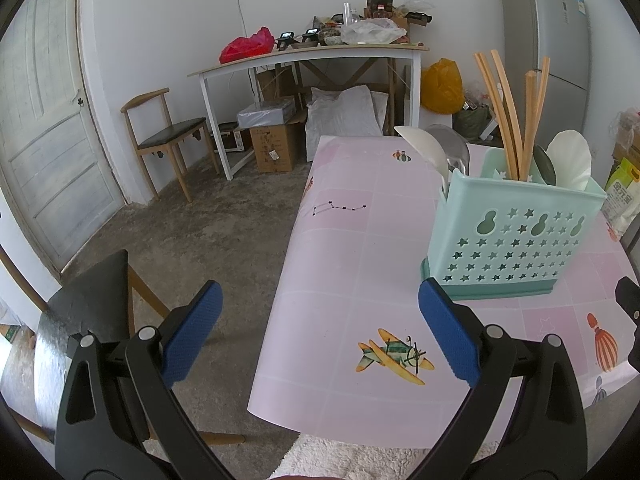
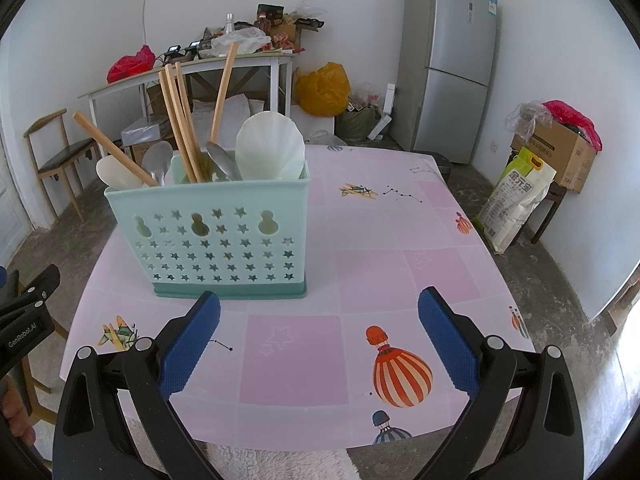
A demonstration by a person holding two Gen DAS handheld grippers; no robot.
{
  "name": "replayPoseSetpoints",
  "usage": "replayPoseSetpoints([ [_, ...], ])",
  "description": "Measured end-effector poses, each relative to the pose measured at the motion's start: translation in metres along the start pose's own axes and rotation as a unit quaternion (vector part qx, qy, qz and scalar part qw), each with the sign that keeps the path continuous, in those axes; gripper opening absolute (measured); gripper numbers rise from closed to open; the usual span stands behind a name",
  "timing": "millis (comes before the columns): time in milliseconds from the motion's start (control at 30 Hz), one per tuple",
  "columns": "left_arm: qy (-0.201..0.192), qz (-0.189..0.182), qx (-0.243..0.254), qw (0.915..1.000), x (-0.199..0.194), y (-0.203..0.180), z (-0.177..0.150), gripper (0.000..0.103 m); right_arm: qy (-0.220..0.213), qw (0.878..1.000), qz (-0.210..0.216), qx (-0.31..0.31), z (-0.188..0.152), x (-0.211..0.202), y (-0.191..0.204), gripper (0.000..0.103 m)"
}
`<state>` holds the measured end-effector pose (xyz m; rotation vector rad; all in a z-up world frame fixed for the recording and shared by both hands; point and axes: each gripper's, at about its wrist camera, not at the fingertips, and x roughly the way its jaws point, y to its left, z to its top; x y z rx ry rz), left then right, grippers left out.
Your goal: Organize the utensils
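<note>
A mint-green utensil caddy (image 1: 516, 236) (image 2: 216, 236) with star cut-outs stands upright on the pink table (image 1: 352, 264) (image 2: 360, 264). Inside it are several wooden chopsticks (image 1: 508, 120) (image 2: 180, 120), white spoons (image 1: 570, 156) (image 2: 268, 148) and metal spoons (image 2: 222, 162). My left gripper (image 1: 320, 304) is open near the table's left front corner, its right fingertip close beside the caddy's base, with nothing between its fingers. Just in front of the caddy, my right gripper (image 2: 319, 308) hangs open and empty over the table.
A chair (image 1: 80, 312) stands left of the table, another chair (image 1: 168, 140) by the wall. A cluttered white desk (image 1: 304, 60) is at the back, with a grey fridge (image 2: 452, 64) at the right. Boxes and a rice bag (image 2: 516, 200) sit on the floor to the right.
</note>
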<state>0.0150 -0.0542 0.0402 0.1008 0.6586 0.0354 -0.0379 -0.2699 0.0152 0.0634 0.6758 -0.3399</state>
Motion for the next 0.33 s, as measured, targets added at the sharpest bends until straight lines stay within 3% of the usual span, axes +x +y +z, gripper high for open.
replayPoseSetpoints([
  [333,0.002,-0.004,-0.002,1.0,0.0024,-0.0009,-0.0061,0.095,0.0,1.0,0.0,0.0,-0.0001,0.0002,-0.0008,0.096],
])
